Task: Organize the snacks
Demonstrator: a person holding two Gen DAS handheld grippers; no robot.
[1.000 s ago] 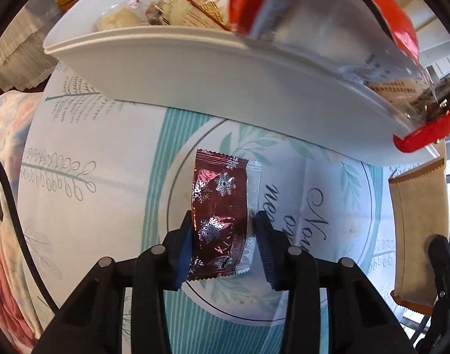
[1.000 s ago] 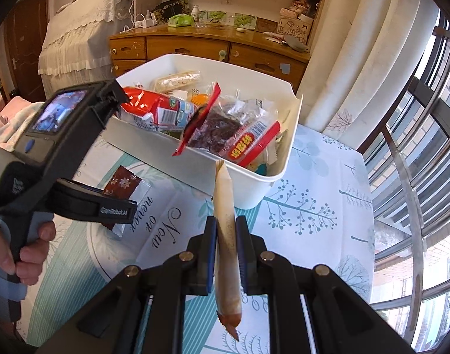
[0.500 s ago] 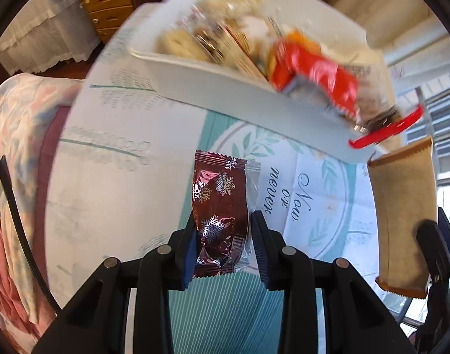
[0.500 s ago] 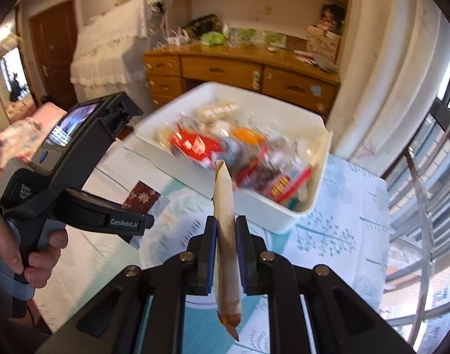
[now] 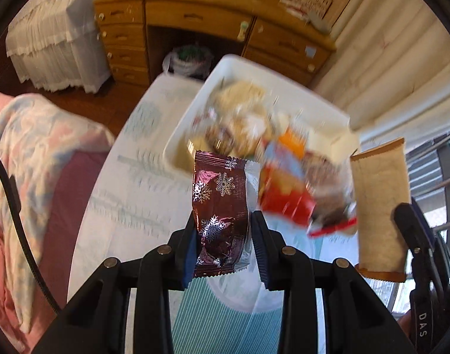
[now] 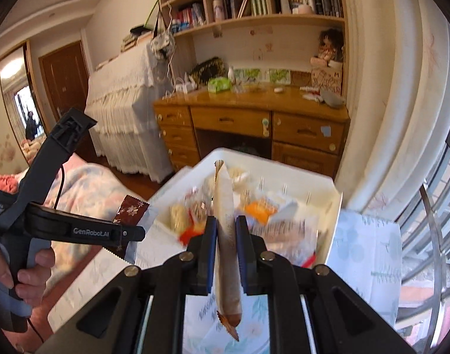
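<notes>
My left gripper (image 5: pixel 223 233) is shut on a dark red snack packet with silver snowflakes (image 5: pixel 220 206), held in the air near the front rim of the white bin (image 5: pixel 225 67). The bin (image 6: pixel 272 162) is full of mixed snack packets (image 5: pixel 286 188). My right gripper (image 6: pixel 226 233) is shut on a tan snack packet (image 6: pixel 225 206), held edge-on above the table in front of the bin. That tan packet also shows in the left wrist view (image 5: pixel 379 206), to the right of the bin. The left gripper and red packet (image 6: pixel 130 211) show at left in the right wrist view.
The bin stands on a table with a white and teal printed cloth (image 5: pixel 130 206). A bed with a pink floral cover (image 5: pixel 27 177) lies to the left. A wooden desk (image 6: pixel 251 118) stands behind the table. Curtains and a window railing (image 6: pixel 431 221) are on the right.
Both grippers have risen with their packets, away from the table. The bin now appears lower and farther ahead, and its inside shows from above. Both grips are unchanged.
</notes>
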